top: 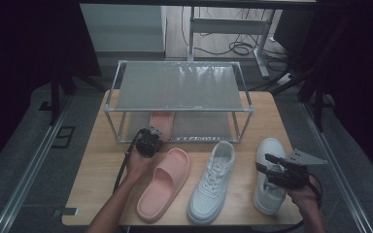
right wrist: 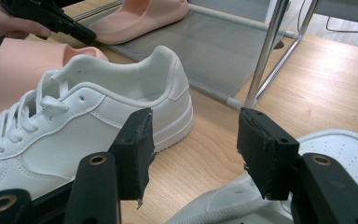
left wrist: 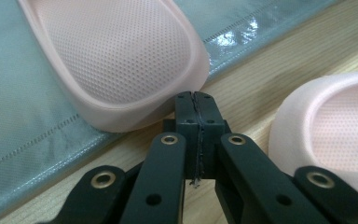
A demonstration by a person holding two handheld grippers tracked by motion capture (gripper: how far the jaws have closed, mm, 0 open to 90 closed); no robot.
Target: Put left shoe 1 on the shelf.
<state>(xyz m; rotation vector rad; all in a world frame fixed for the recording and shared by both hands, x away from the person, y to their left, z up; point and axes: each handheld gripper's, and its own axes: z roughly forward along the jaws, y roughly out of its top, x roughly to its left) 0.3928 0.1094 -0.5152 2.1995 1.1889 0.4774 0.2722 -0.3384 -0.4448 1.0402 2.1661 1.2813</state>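
Note:
One pink slipper (top: 161, 119) lies on the lower shelf of the shoe rack (top: 179, 110), its heel toward the front. My left gripper (top: 154, 132) is shut with nothing in it, and its tips (left wrist: 196, 100) are right at that slipper's heel (left wrist: 121, 60). Its pair, a second pink slipper (top: 165, 183), lies on the table just right of that hand (left wrist: 335, 126). Two white sneakers rest on the table, one in the middle (top: 212, 180) and one at the right (top: 270, 180). My right gripper (top: 264, 163) hovers open over the right sneaker (right wrist: 335, 149), facing the middle sneaker (right wrist: 98, 116) with nothing between its jaws (right wrist: 193, 144).
The rack has a metal frame with grey fabric shelves, and its front right leg (right wrist: 265, 56) stands beyond the sneakers. Its top shelf (top: 179, 85) holds nothing. The wooden table (top: 107, 160) ends close behind the rack. Cables lie on the floor beyond.

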